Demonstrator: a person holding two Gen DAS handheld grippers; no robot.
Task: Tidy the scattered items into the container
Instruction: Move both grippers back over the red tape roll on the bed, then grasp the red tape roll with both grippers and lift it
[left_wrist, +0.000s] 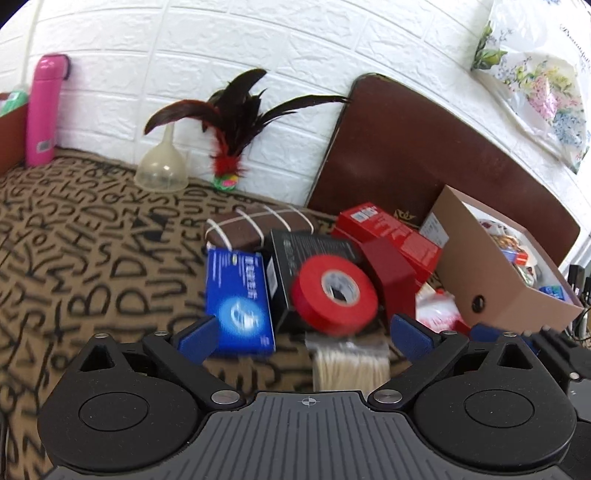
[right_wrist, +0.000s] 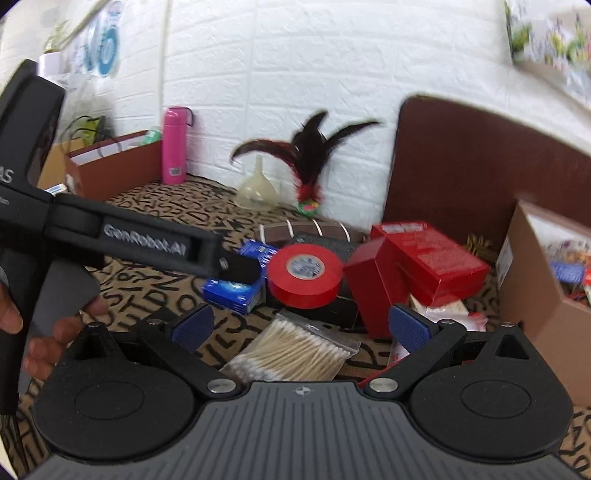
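A red tape roll (left_wrist: 334, 293) lies on a black box (left_wrist: 291, 251), just ahead of my open left gripper (left_wrist: 303, 336). Beside it are a blue box (left_wrist: 240, 302), a dark red box (left_wrist: 391, 273) and a bright red carton (left_wrist: 388, 229). A bag of cotton swabs (right_wrist: 295, 354) lies right under my open right gripper (right_wrist: 301, 328), with nothing between its pads. The tape roll (right_wrist: 304, 275) sits beyond the swabs. The cardboard container (left_wrist: 480, 280) stands at the right with several small items inside, and its wall (right_wrist: 535, 295) shows in the right wrist view.
The left gripper's black housing (right_wrist: 147, 243) crosses from the left, held by a hand (right_wrist: 62, 328). A brown pouch (left_wrist: 258, 225), funnel (left_wrist: 162, 166), feather shuttlecock (left_wrist: 232, 125) and pink bottle (left_wrist: 44, 110) stand near the white wall. A brown board (left_wrist: 424, 155) leans behind the pile.
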